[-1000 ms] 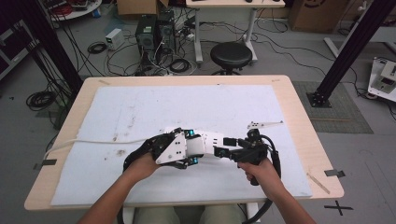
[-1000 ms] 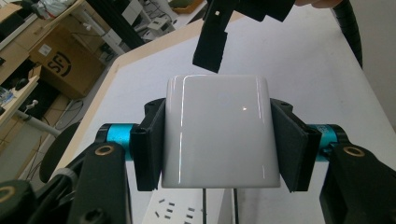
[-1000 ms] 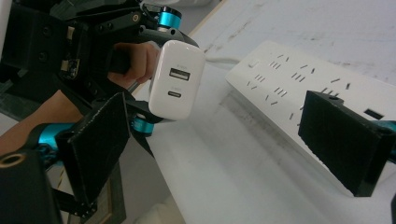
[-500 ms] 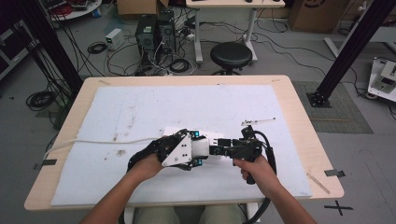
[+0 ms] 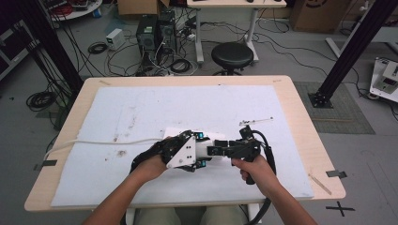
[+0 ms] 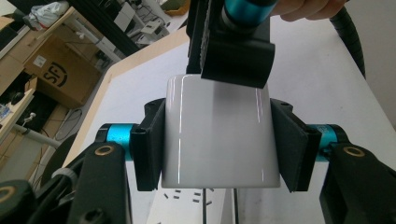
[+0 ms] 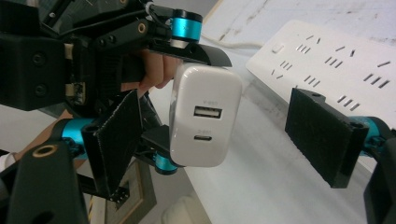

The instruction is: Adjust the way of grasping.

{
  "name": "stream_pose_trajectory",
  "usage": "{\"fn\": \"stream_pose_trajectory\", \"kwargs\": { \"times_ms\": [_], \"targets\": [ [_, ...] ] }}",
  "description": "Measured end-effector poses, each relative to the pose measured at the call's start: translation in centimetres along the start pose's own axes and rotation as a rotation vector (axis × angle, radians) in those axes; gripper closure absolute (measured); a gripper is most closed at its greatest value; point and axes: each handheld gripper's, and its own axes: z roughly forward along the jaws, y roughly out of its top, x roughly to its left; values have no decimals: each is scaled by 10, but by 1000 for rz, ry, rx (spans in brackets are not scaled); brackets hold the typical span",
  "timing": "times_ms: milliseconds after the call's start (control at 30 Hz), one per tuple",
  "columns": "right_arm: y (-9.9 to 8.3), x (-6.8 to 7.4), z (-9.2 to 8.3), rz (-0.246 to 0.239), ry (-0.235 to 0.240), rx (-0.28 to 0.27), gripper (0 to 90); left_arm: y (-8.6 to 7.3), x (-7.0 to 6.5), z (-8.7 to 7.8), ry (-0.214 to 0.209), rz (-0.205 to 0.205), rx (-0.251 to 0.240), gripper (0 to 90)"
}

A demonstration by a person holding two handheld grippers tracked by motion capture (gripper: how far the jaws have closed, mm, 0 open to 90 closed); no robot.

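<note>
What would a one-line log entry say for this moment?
left tongs: clamped on white charger | right tongs: open around charger, just closing | power strip: flat on table

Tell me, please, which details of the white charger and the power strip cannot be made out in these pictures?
- Charger prongs: hidden in the left gripper view and the right gripper view; the charger's own body covers them.
- Grey print beside its two ports: too small to read, right gripper view.
- Power strip: cut off by the right edge, right gripper view; in the high view the left tongs and right tongs cover most of it.
</note>
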Motion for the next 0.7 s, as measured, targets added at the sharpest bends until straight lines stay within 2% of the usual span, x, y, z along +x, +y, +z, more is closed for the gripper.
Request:
{"fn": "stream_pose_trajectory", "kwargs": {
  "times_ms": [100, 133, 167, 300, 400, 600, 700],
  "targets": [
    [0, 0, 1, 6, 2, 5, 194, 0, 0, 0, -3, -2, 1, 425],
    [1, -1, 2, 2, 5, 12, 248, 0, 0, 1, -3, 7, 2, 425],
    [1, -1, 3, 2, 10, 13, 264, 0, 0, 1, -2, 7, 2, 424],
    [1, -2, 4, 12, 20, 24, 279, 1, -1, 1, -5, 5, -2, 425],
    [1, -3, 5, 16, 25, 25, 332, 2, -2, 1, -3, 9, 0, 425],
    [1, -3, 7, 22, 30, 32, 346, 3, -3, 2, -3, 12, -5, 425],
    [1, -3, 8, 22, 43, 42, 410, 4, -4, 3, -6, 17, -1, 425]
  ]
}}
